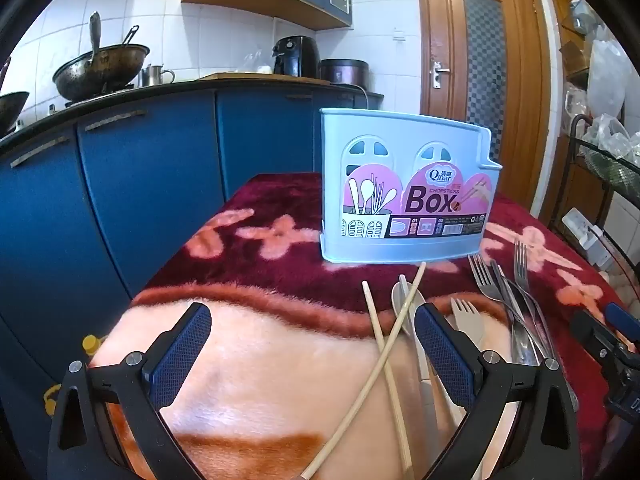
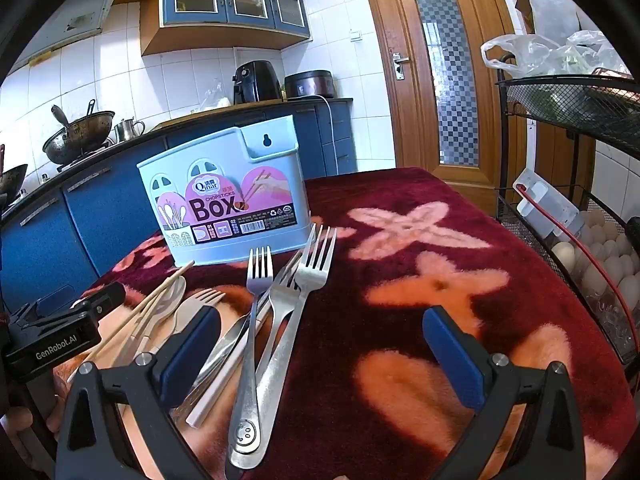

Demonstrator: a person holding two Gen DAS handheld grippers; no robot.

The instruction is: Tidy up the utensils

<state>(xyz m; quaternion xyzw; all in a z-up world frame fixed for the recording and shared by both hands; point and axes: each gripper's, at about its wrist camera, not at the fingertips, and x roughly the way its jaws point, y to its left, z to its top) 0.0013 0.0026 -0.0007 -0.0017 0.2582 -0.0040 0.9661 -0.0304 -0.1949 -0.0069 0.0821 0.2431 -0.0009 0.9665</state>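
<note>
A pale blue chopsticks box [image 1: 404, 184] [image 2: 228, 196] stands upright at the back of the blanket-covered table. In front of it lie two crossed wooden chopsticks [image 1: 384, 352] [image 2: 140, 312], a pale spoon [image 1: 402, 304] [image 2: 170, 298], a pale plastic fork [image 1: 468, 318] [image 2: 196, 304] and several steel forks [image 1: 506, 288] [image 2: 280, 300]. My left gripper [image 1: 312, 354] hangs open above the blanket, the chopsticks crossing just inside its right finger. My right gripper [image 2: 322, 354] stands open with the steel fork handles between its fingers, untouched.
The table wears a fuzzy maroon and peach blanket [image 2: 420, 240]. Blue kitchen cabinets [image 1: 140, 184] with woks [image 1: 100, 68] stand behind it. A black wire rack [image 2: 580, 200] holding eggs and bags stands at the right edge. A wooden door [image 2: 440, 72] is beyond.
</note>
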